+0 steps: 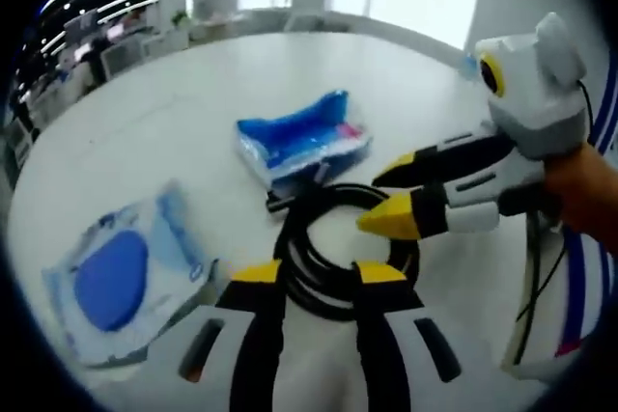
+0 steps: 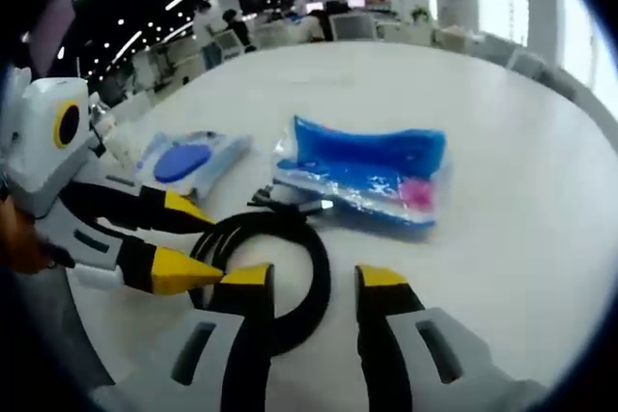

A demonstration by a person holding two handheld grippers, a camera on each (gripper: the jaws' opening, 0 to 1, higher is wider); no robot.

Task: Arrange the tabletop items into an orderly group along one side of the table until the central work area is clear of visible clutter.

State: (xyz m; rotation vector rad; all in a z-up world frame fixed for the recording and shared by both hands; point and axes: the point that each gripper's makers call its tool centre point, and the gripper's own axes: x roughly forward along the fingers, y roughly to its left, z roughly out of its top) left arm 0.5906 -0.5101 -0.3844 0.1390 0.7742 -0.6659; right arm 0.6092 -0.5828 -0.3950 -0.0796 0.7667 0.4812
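Left gripper view: your coiled black cable (image 1: 333,248) lies on the white tabletop (image 1: 193,113), just ahead of your left claw (image 1: 320,273), whose jaws stand apart, holding nothing.
Right claw (image 2: 314,279): jaws apart over the coil, empty.
Blue packet (image 1: 304,137): just beyond the cable.
Wipes pack (image 1: 121,282): near left.

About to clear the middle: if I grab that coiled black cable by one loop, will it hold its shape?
Probably not: the black cable is loosely coiled, with no tie visible, so it may unspool and droop. Its connector end, near the blue packet, would likely drag.
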